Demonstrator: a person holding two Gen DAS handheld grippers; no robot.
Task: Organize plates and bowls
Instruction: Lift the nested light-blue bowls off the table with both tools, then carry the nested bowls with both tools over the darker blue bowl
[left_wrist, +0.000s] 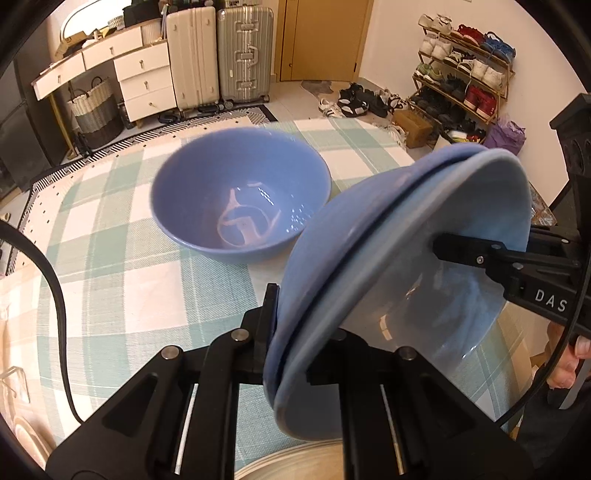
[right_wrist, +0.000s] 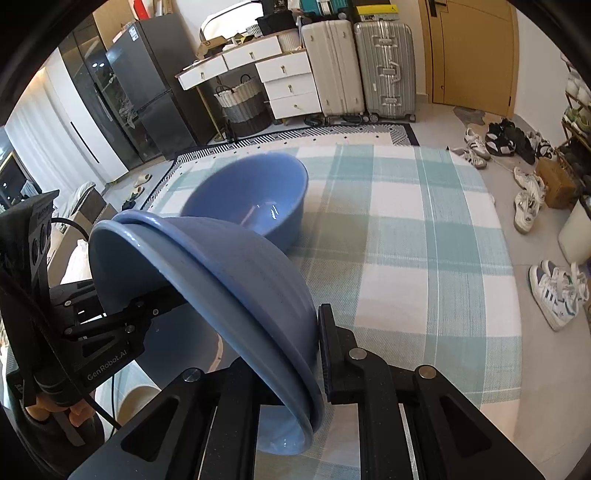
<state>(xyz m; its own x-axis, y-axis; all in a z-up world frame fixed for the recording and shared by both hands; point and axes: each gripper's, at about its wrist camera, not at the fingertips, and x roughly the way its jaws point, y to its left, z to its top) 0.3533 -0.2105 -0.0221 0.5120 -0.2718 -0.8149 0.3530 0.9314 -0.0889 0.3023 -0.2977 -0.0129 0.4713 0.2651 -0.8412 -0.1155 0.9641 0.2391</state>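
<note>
Two black grippers are holding the same pair of blue bowls up in the air, above a table with a green and white checked cloth.

The left gripper comes in from the near side. Its jaws are squeezed on the rims of the two nested bowls, one finger on the outside and the other inside the bowl. The right gripper grabs the rims at another spot. One of its fingers presses the outside, and the other is hidden behind the bowls. In the left camera view, a long black finger of the right gripper reaches into the inner bowl, and a bit of the person's hand shows at the edge.

The two bowls sit one inside the other, and they are tipped up on their side. The inner one looks lighter blue and shiny. There is no food in it.

A third blue bowl stands upright on the cloth, near the held pair but not touching it. It has only a pale, swirly shine at the bottom.

Behind the table are two suitcases and a rack of shoes.
</note>
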